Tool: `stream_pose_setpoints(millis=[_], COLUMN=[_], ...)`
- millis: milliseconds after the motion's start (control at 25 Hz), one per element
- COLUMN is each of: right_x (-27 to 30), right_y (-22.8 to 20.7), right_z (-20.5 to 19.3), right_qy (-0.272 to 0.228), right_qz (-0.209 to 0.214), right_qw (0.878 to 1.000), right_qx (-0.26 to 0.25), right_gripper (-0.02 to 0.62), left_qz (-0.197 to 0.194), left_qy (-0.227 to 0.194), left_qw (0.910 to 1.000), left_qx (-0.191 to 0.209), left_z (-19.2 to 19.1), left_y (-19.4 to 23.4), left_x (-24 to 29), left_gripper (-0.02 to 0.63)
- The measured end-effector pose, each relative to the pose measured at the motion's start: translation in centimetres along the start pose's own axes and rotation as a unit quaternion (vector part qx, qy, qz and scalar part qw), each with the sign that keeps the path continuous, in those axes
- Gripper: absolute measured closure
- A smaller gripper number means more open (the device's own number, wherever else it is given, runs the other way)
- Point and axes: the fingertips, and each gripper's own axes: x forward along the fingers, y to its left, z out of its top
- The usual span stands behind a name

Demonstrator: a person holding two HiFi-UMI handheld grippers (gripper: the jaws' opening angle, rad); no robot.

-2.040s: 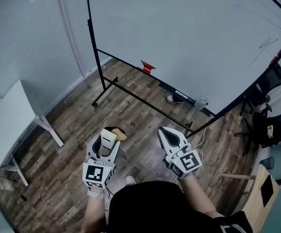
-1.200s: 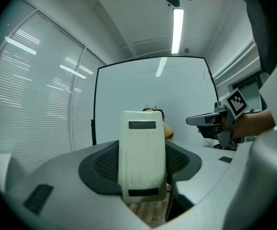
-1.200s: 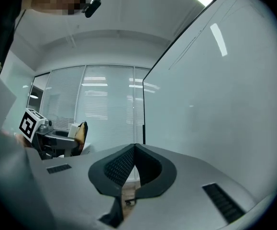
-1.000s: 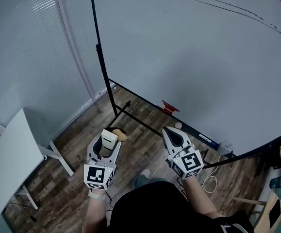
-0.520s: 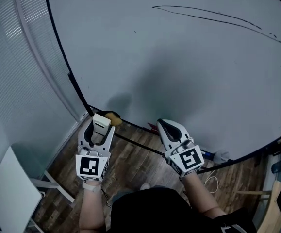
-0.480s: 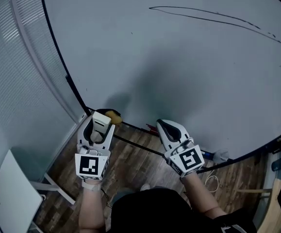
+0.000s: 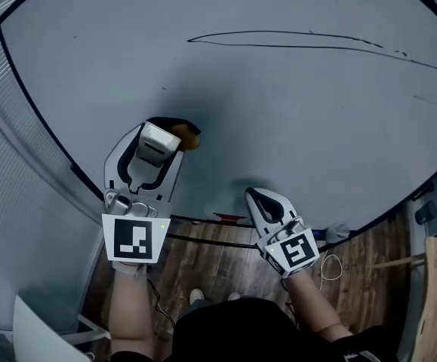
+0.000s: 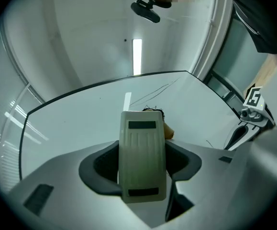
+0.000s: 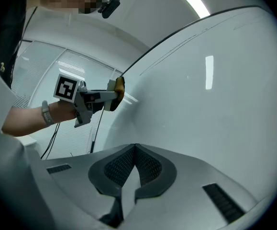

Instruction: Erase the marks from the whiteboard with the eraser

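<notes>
The eraser [image 8: 142, 162] is pinched between the jaws of the left gripper [image 7: 160, 132]. Its pale ribbed back is turned toward that gripper's camera, and its darker, yellowish pad end is pointed at the whiteboard [image 7: 301, 134]. It is held up at the lower left part of the whiteboard; whether the pad is already pressed on the surface or just short of it cannot be told. The marks to be erased, two long thin lines [image 7: 278, 39] that meet at their left end, are seen across the upper part of the whiteboard, well apart from the eraser, above it and to its right. What may be fainter strokes [image 7: 433, 99] are seen near the whiteboard's right edge. The right gripper [image 7: 257, 199] is held lower, near the whiteboard's bottom edge, with its jaws pressed together and nothing between them. The step in hand is judged to be the bringing of the eraser to the marks, so nothing is wiped yet. For a clean result, the pad should be laid flat on the whiteboard rather than on one corner, and set down at the left tip of the lines. It should then be drawn along them with steady, even pressure in overlapping passes. Because the eraser is gripped across its body, a firm pinch is needed so that it is not twisted out of the jaws by the drag of the surface. Hard pushing is best avoided, since the whiteboard may be rocked by it.
</notes>
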Motion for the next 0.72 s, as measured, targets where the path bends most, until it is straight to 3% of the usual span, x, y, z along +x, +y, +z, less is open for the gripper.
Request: stream_pose_setpoints(millis=[200,360,560,720], right_x=[0.5,0.1,-0.9,-2.0], right_y=[-0.3,-0.9,-0.9,-0.7], right_z=[2.1,1.9,1.9,1.5], right_qy=[-0.039,-0.013,-0.016,-0.008], right_qz=[-0.042,-0.094,-0.136,-0.174], right_qw=[0.998,0.995,0.99,0.984], right_qx=[-0.016,-0.021,-0.028,-0.033], right_gripper=[0.569,0.569,0.569,0.569], left_qz=[-0.036,-0.029,-0.002,-0.003], left_qy=[-0.035,-0.07,-0.088,-0.101], left_qw=[0.9956,0.9911,0.9835,0.981], left_qx=[0.079,0.109,0.158,0.166], left_z=[3.1,5.2,6.9,7.4], left_y=[1.9,3.8,5.4,5.4], left_x=[3.7,5.7,7.6,8.8], left_gripper=[0.341,0.341,0.341,0.341])
